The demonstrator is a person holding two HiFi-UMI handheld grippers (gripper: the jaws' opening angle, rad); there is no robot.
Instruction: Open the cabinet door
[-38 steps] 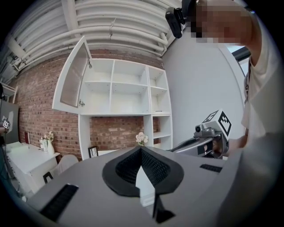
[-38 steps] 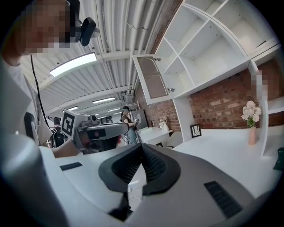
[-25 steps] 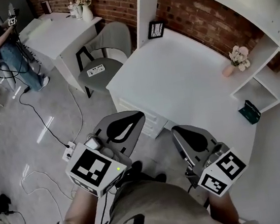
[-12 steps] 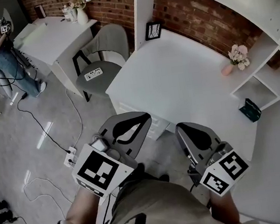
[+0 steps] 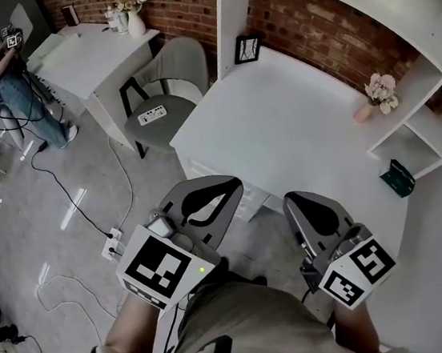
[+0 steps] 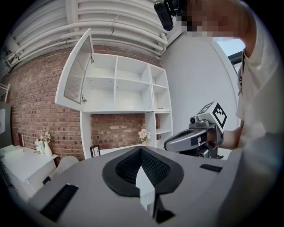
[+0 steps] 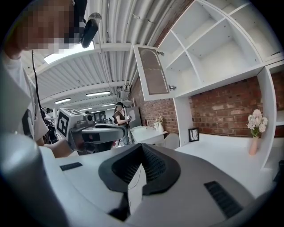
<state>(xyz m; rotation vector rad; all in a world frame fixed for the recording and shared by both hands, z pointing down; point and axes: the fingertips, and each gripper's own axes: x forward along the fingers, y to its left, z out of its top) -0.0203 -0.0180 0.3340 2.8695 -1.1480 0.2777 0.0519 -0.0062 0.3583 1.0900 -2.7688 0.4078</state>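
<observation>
Both grippers hang low before the person at the near edge of the counter, well apart from the cabinet door. That door stands swung out at the upper left of the shelf unit. The left gripper has its jaws together on nothing, and the right gripper looks the same. With the door out, the job appears done. Open floor lies to the left; the door's overhanging edge is the hazard.

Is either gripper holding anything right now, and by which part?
Nothing is held. The left gripper and the right gripper both have their jaws shut together, with nothing between them.
</observation>
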